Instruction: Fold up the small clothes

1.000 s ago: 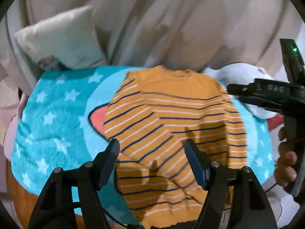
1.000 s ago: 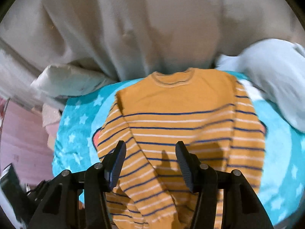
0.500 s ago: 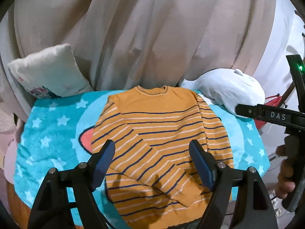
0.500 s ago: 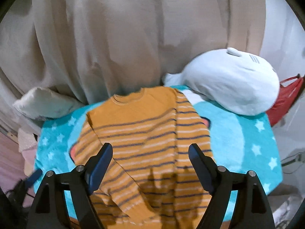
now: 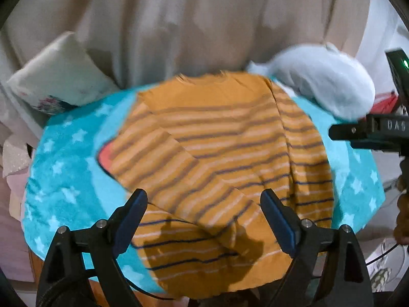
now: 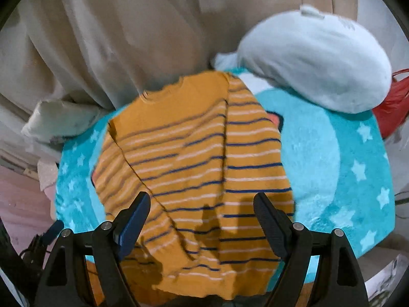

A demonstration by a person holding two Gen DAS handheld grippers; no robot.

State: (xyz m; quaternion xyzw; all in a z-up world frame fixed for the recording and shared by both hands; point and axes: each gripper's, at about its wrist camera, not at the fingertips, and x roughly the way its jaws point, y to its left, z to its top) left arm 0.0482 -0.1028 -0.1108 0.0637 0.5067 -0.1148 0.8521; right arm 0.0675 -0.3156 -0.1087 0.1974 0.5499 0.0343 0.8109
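Note:
An orange sweater with navy and white stripes [image 5: 219, 153] lies flat on a turquoise star blanket [image 5: 64, 174], neck towards the curtain. Its left sleeve is folded diagonally across the body. It also shows in the right wrist view [image 6: 202, 158]. My left gripper [image 5: 204, 212] is open and empty, hovering above the sweater's hem. My right gripper [image 6: 202, 215] is open and empty above the lower part of the sweater. The right gripper's body shows at the right edge of the left wrist view [image 5: 370, 130].
A beige curtain [image 5: 204, 25] hangs behind the blanket. A white cushion [image 5: 58, 76] sits at the back left. A white plush toy [image 6: 314, 64] lies at the back right, with a red bag [image 6: 391, 102] beside it.
Both grippers have moved closer to and lower over the sweater, which fills more of each view. The jaws stay open. The sweater has not moved.

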